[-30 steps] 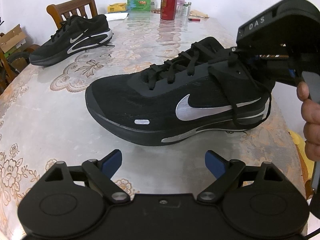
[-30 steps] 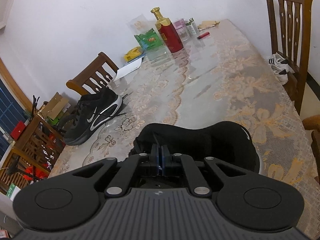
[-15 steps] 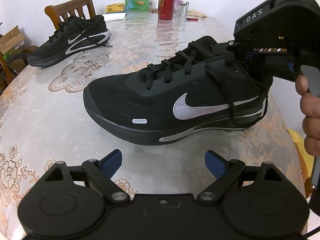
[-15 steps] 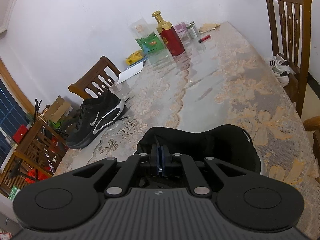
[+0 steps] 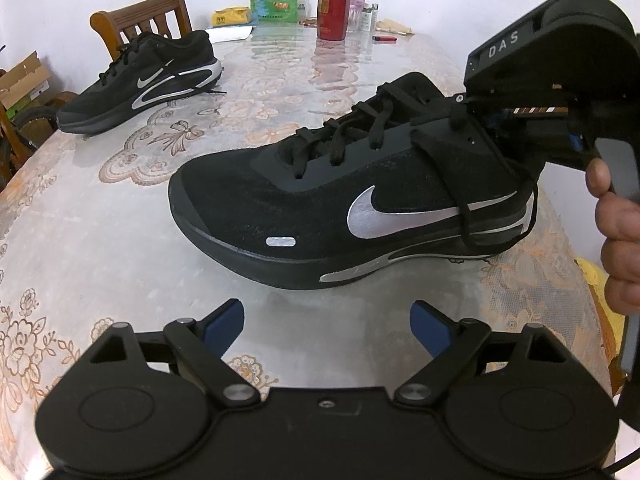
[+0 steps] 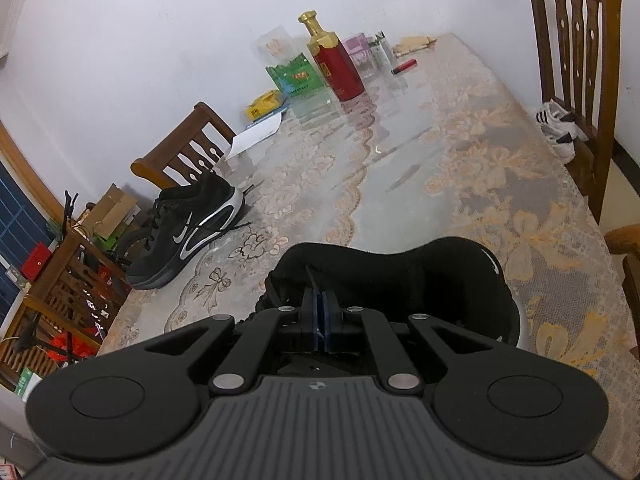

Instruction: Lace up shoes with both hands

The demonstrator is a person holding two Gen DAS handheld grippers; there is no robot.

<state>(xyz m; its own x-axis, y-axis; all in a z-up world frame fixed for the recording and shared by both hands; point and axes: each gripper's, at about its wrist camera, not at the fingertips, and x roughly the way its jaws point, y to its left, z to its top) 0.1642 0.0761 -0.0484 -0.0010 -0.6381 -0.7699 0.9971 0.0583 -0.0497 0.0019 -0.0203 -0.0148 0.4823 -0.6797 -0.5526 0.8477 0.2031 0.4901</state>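
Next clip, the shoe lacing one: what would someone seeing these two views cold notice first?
First, the big black shoe with its silver swoosh, side-on at the near end of the table. The right gripper sits shut at the shoe's collar, seemingly pinching a black lace, while the left gripper hangs open just in front of the sole. Its twin shoe lies at the table's left edge by a wooden chair.

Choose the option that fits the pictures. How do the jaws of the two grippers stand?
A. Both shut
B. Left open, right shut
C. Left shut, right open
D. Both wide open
B: the left gripper has its blue pads spread wide with nothing between them, while the right gripper has its pads pressed together at the near shoe's collar.
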